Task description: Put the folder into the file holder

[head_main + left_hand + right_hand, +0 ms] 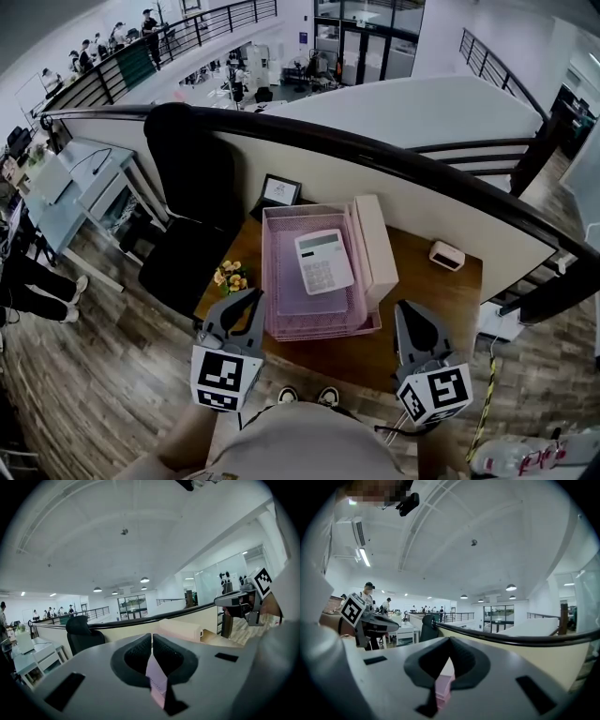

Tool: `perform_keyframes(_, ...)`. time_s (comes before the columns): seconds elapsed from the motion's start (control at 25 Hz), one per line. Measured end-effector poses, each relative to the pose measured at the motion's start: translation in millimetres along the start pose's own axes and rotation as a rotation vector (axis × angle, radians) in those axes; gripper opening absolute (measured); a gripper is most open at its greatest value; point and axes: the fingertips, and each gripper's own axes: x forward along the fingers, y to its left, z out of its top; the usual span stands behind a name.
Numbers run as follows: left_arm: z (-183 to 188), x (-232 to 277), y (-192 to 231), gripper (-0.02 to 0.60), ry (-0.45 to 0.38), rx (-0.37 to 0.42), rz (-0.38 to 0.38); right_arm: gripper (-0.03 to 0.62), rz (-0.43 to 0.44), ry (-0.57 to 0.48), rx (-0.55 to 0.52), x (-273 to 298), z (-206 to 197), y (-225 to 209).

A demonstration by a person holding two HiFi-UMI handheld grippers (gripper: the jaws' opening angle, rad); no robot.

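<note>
A pink mesh tray stack point(281, 281) sits in the middle of the brown desk point(436, 305), with a white calculator point(323, 261) lying on top. A cream, folder-like flat case point(375, 246) rests against the tray's right side. My left gripper point(251, 293) hovers at the tray's near left corner, its jaws shut and empty. My right gripper point(404, 306) hovers just right of the tray's near right corner, also shut on nothing. In the left gripper view the gripper point(152, 635) points over the cream case point(180, 629). Below the right gripper point(450, 640) a strip of pink tray point(443, 686) shows.
A black office chair point(187, 206) stands left of the desk. Yellow flowers point(231, 276), a small framed picture point(280, 191) and a small white device point(447, 254) sit on the desk. A dark railing point(441, 178) runs behind it. People point(94, 52) stand far off.
</note>
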Motion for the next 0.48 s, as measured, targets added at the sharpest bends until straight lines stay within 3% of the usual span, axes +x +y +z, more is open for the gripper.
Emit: perform_keyframes(0.48, 10, -1, -4, 0.012, -0.020, 0.013, -0.008, 0.003, -0.001, 0.002, -0.013, -1, 0, -2)
